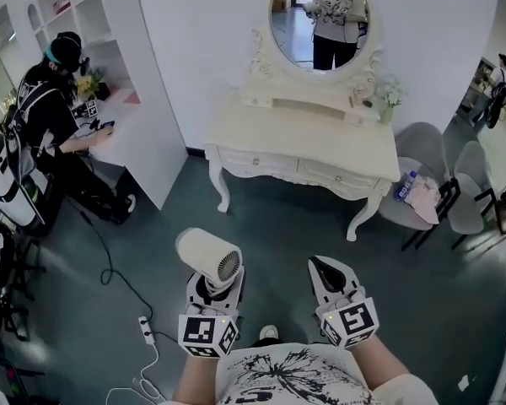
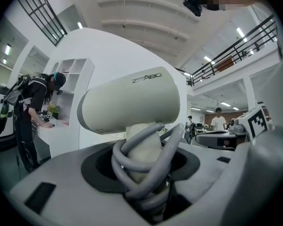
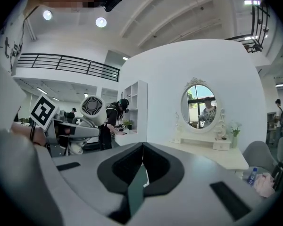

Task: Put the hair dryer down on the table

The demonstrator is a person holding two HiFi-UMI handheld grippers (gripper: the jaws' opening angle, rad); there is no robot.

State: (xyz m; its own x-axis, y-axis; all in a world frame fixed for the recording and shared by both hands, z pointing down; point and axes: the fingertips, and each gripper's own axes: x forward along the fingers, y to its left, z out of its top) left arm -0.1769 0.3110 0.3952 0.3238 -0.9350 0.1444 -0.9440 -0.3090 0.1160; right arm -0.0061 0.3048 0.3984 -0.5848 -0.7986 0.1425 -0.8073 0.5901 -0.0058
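A cream hair dryer [image 1: 208,258] stands upright in my left gripper [image 1: 215,295], whose jaws are shut on its handle. In the left gripper view the dryer's barrel [image 2: 132,100] points left, and its grey cord [image 2: 146,166] is wound round the handle between the jaws. My right gripper [image 1: 327,278] hangs beside it, shut and empty, with its jaws meeting [image 3: 141,161]. The dryer [image 3: 92,111] shows at the left of the right gripper view. The white dressing table [image 1: 236,133] with an oval mirror [image 1: 319,19] stands well ahead, across the floor.
A person [image 1: 55,116] bends over a white shelf unit [image 1: 122,74] at the left. Grey chairs [image 1: 434,175] stand right of the table. A power strip with cord [image 1: 146,330] lies on the floor at my left. A small plant [image 1: 390,95] stands on the table's right end.
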